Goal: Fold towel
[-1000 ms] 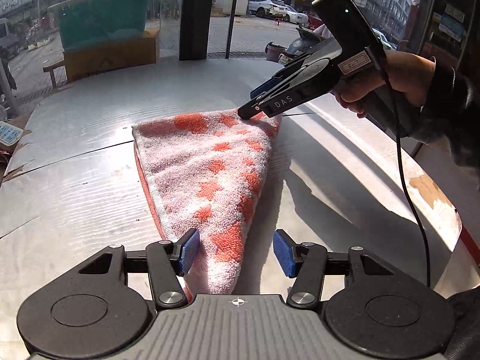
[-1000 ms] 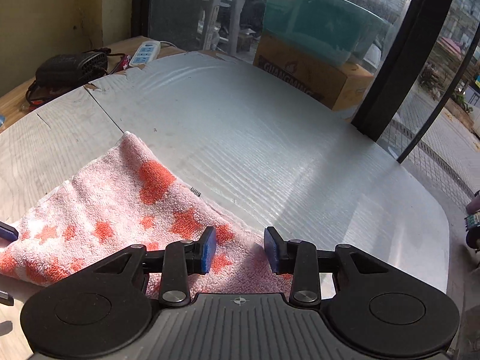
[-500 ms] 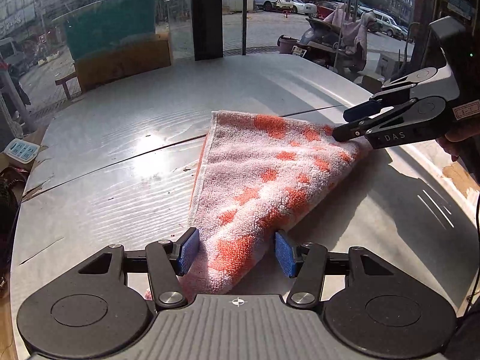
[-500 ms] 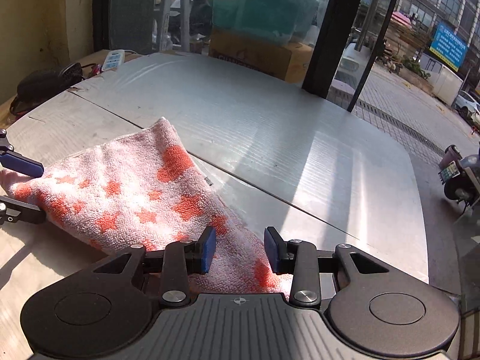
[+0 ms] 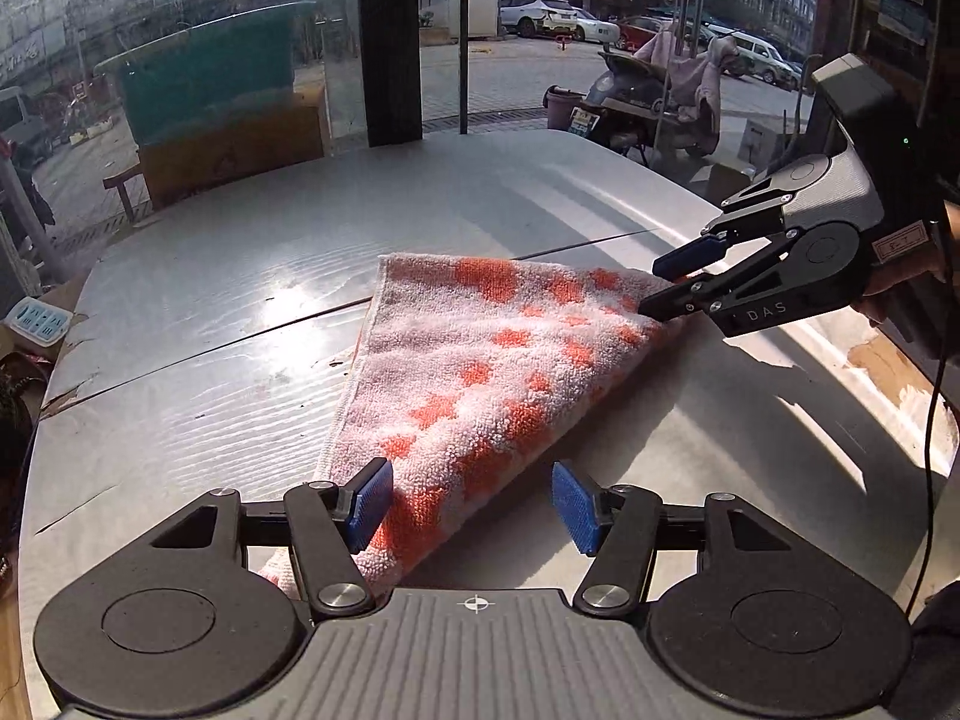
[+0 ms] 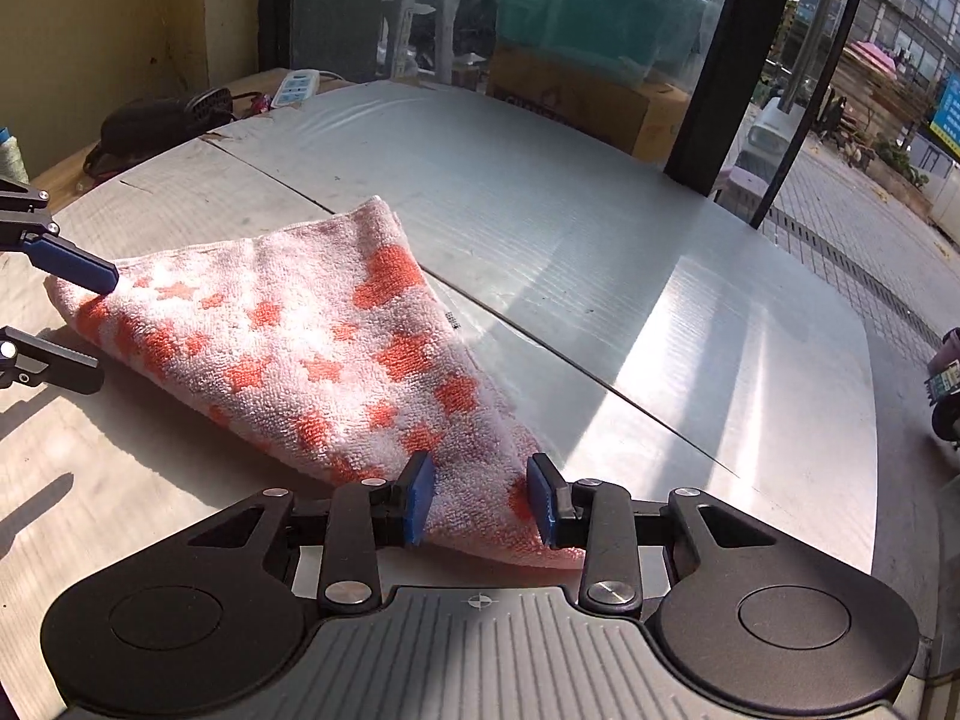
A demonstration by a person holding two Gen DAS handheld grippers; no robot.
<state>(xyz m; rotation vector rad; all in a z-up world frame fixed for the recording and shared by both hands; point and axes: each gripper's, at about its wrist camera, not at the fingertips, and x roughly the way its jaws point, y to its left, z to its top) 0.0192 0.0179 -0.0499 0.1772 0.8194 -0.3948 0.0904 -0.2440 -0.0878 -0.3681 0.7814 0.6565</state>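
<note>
With its blue pads spread at either side of a near corner, the left gripper (image 5: 471,501) is poised to pinch the towel (image 5: 480,372). The right gripper (image 6: 478,501), likewise parted, straddles the opposite end, probably so both corners lift together. One folded star-patterned towel lies flat on one grey table (image 6: 660,252).

The towel (image 5: 480,360) is looped terry cloth, rough and matt, pale pink with orange stars. The table (image 5: 240,276) looks like brushed metal sheet, finely ribbed and glossy where sun hits. Both tongs (image 5: 468,498) (image 6: 480,501) are matt black plastic with ribbed blue pads (image 5: 369,495).
</note>
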